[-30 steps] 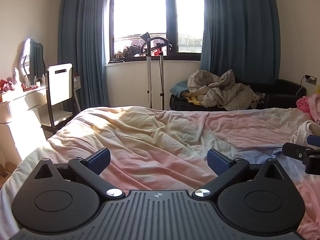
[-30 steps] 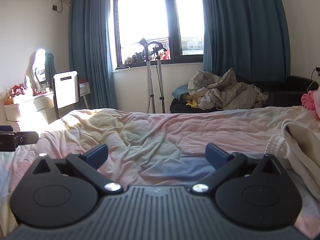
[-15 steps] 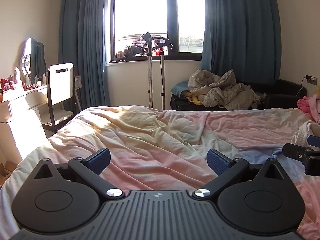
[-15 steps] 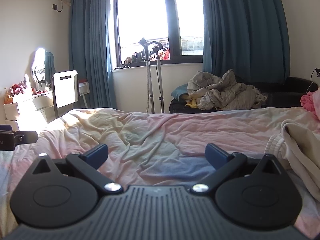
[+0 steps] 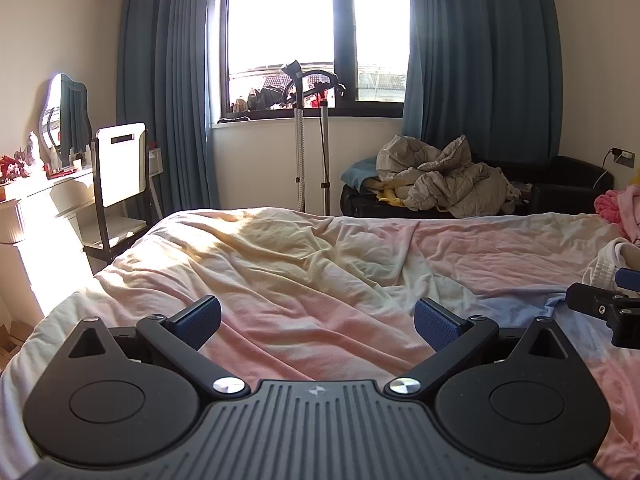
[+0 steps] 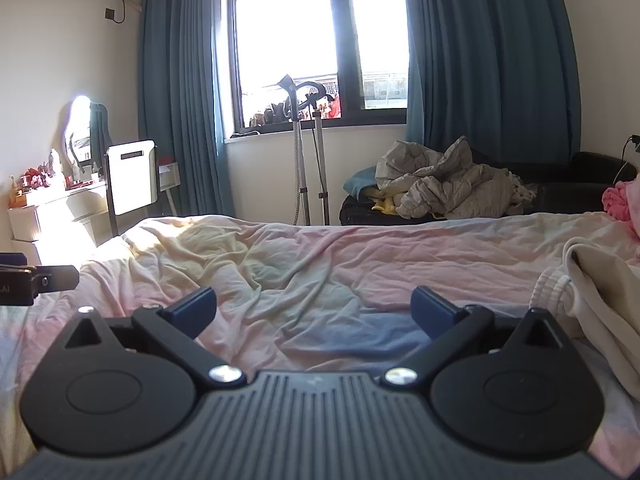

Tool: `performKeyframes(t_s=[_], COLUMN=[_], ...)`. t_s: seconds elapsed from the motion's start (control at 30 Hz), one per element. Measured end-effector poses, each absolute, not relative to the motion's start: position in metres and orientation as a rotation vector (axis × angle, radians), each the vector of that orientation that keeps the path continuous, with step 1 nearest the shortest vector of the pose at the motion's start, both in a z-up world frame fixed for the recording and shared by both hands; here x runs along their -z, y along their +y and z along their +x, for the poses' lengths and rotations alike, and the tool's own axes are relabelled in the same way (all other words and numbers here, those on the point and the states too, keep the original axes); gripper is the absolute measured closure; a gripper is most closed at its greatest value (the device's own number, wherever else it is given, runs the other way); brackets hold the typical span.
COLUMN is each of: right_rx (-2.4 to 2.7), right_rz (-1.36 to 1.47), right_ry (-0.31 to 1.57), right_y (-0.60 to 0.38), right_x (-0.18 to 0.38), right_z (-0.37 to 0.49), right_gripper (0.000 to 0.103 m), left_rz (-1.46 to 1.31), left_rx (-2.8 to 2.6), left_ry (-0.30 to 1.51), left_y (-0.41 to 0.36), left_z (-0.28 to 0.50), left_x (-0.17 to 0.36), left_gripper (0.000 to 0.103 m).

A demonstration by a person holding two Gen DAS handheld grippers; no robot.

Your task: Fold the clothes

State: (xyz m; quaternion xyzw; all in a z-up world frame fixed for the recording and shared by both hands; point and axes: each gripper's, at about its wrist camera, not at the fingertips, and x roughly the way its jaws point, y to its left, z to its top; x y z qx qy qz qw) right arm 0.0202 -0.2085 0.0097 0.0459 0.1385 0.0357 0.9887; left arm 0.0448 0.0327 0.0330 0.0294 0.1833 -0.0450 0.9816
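- Two grippers over the bed, neither holding anything, judging by both views.
- Left wrist view: left gripper with blue pads spread wide, empty, low above the rumpled pink-and-yellow bed sheet; probably waiting for a garment to be brought onto this bare patch. White garment far off at the right edge, just past the right gripper's tip. Pink clothes beyond it. Grey quilt heap on the black sofa, chair by the dresser, steamer stand under the window: all off the bed, nothing blocking.
- Right wrist view: right gripper likewise spread and empty, near the cream garment, not touching; likely the nearer hand for a first grab at its ribbed cuff.
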Motion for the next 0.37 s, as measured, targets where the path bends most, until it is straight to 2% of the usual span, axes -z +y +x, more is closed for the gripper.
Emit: performKeyframes(t_s=[0.37], right_rx=[-0.069], right_rz=[0.092], right_ry=[0.283], right_y=[-0.2091], right_x=[-0.0106], right_z=[0.0224], right_gripper=[0.0], left_rz=[0.051], left_rx=[0.085], left_ry=[0.371], left_y=[0.0337], left_z=[0.0446], left_x=[-0.0323], left_gripper=[0.0])
